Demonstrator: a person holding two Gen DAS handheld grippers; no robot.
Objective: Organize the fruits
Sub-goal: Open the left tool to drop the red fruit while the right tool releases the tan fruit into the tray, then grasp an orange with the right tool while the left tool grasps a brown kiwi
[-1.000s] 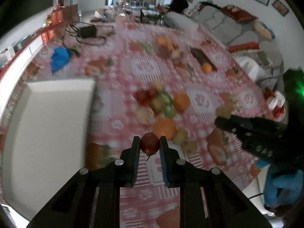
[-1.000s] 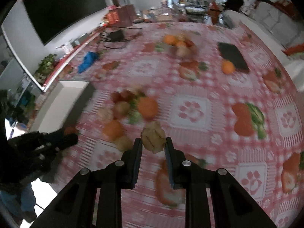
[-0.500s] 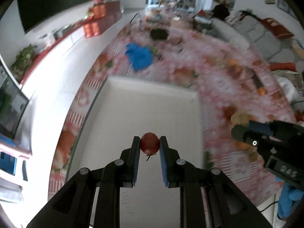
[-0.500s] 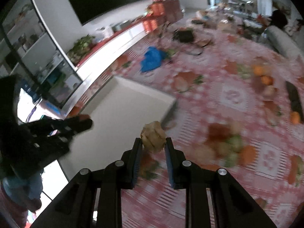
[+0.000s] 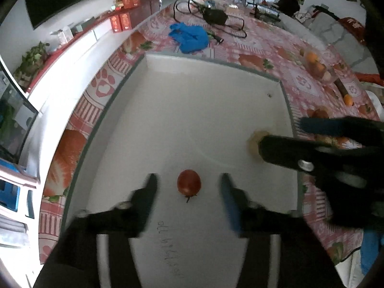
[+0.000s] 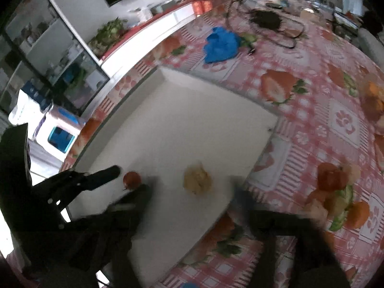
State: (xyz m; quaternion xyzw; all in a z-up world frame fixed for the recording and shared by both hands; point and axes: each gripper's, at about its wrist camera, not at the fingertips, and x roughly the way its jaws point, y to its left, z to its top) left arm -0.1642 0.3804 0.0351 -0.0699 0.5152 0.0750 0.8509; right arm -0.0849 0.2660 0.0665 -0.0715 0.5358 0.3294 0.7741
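The bench (image 5: 271, 45), covered with a pink checked cloth printed with strawberries and paw marks, extends ahead of and to both sides of both pairs of fingers. A white tray (image 5: 192, 110) with a grey-green rim lies on the bench directly beneath both grippers. The left gripper (image 5: 188, 187) has just been opening: its fingers (image 5: 150, 189) stand spread and released, with the red tomato (image 5: 189, 183) between them, touching neither, its stem toward the camera. The right gripper (image 6: 192, 189) has likewise just been opening, and its fingers (image 6: 144, 193) are wide apart, blurred. The pale yellow lumpy fruit (image 6: 198, 179) sits between them, clear of both, over the tray's floor. In the left wrist view this fruit shows partly behind the right gripper's near finger, to the right of the left fingers. A blue cloth (image 5: 189, 37) lies on the bench beyond the tray's far rim, well ahead of the fingers. A cluster of remaining fruits (image 6: 336, 196), red, orange and green, lies on the bench to the right of the right fingers, outside the tray.
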